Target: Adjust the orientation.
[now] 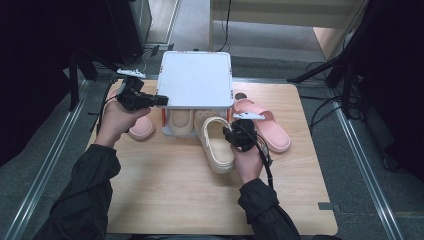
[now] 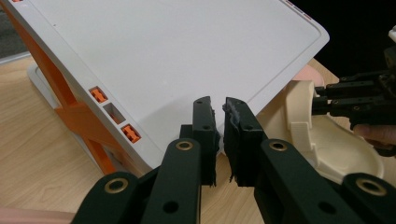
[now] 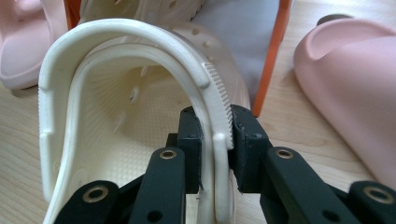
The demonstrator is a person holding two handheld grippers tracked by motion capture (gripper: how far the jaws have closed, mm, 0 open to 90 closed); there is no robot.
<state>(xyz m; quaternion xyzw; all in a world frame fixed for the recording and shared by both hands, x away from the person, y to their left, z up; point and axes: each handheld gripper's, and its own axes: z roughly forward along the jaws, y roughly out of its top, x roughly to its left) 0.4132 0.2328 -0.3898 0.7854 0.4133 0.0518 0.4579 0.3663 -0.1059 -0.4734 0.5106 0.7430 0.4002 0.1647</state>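
**Cream clog pinched at its rim beside the rack**

The right gripper [image 3: 214,140] pinches the side wall of the cream clog [image 1: 216,145], which lies at the table's centre, toe under the white shoe rack [image 1: 196,80] at 12 o'clock. At 9 o'clock of the rack, the left gripper [image 2: 218,122] clamps the rack's top panel edge.

Even overhead light, dark surroundings; soft shadows, close foreground slightly blurred.
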